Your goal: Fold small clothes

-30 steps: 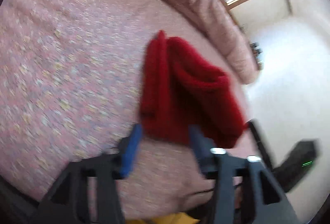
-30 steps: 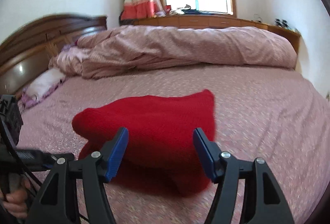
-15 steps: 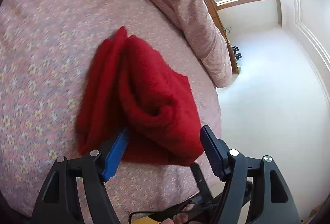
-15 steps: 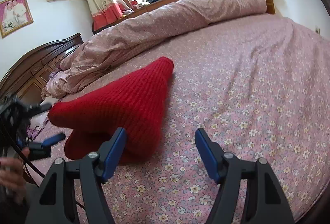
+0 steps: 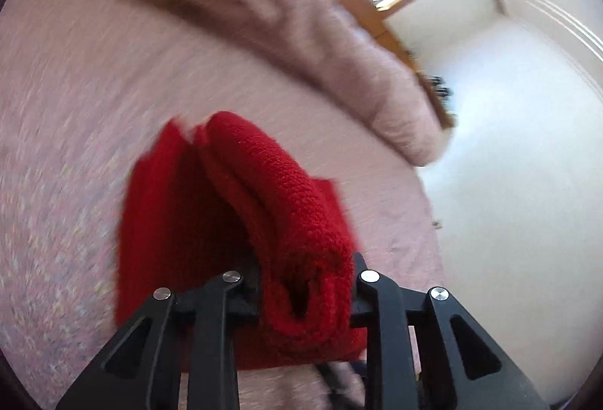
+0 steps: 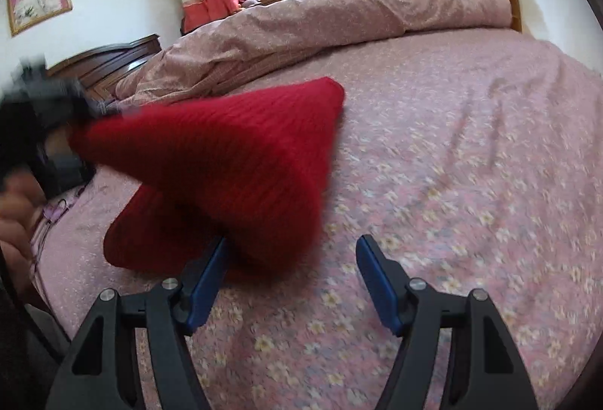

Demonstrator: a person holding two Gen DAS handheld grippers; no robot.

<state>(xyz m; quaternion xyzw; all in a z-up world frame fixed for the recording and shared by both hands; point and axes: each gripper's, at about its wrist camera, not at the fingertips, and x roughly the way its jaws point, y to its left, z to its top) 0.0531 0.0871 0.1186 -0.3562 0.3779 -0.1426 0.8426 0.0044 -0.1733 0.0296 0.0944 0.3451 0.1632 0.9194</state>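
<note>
- The red knitted garment [image 5: 294,221] is thick and fuzzy, folded over on itself into a rolled ridge with flatter layers [image 5: 166,229] spreading to the left of it.
- From my right wrist view the same red knit [image 6: 233,161] looks ribbed, one corner drawn up to the left and the rest sagging down to the pink flowered bedspread [image 6: 471,183].
- My left gripper [image 5: 305,291] is clenched on the near end of the rolled ridge; the cloth bulges between the black fingers and hides the pads.
- Its jaws have just been closing, and half a second ago they stood wide apart with the garment lying flat beyond them.
- My right gripper [image 6: 292,281] is released, its blue pads [image 6: 377,285] apart; the low edge of the knit lies against the left pad, while the right pad has only bedspread near it.
- A rumpled pink quilt [image 6: 339,14] lies along the far side of the bed.
- The garment's left corner now sits higher than half a second ago.
</note>
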